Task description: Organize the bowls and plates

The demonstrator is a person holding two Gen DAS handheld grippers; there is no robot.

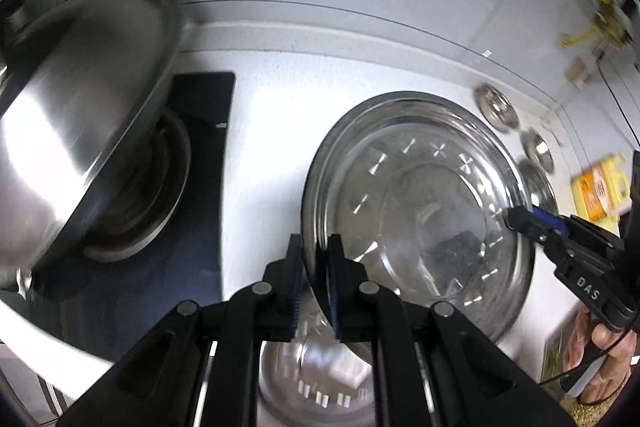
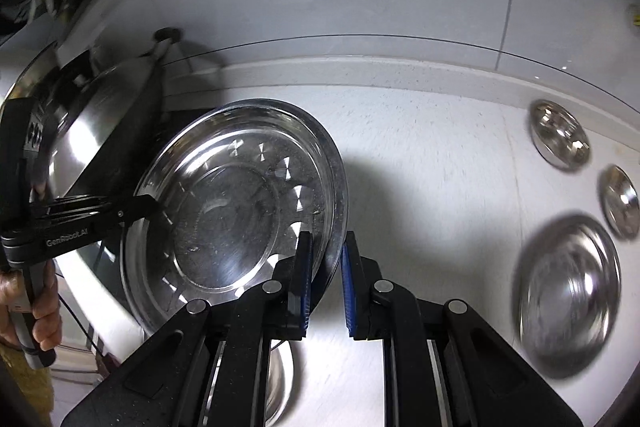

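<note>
A large shallow steel plate [image 1: 420, 195] hangs tilted above the white counter, held by opposite rims. My left gripper [image 1: 316, 247] is shut on its near-left rim, which runs between the blue pads. My right gripper [image 2: 326, 255] is shut on the opposite rim of the same plate [image 2: 232, 211]. Each view shows the other tool: the right gripper [image 1: 516, 219] at the plate's right edge, and the left gripper [image 2: 152, 205] at its left edge. Under the plate, another steel bowl [image 1: 320, 387] lies on the counter, partly hidden by the fingers.
A domed steel lid [image 1: 80, 107] with a black handle sits over a burner on the black stove top [image 1: 204, 115] at the left. Three steel bowls [image 2: 560, 135] [image 2: 620, 201] [image 2: 568, 291] lie along the counter's right. A yellow box [image 1: 600, 187] stands far right. The wall is close behind.
</note>
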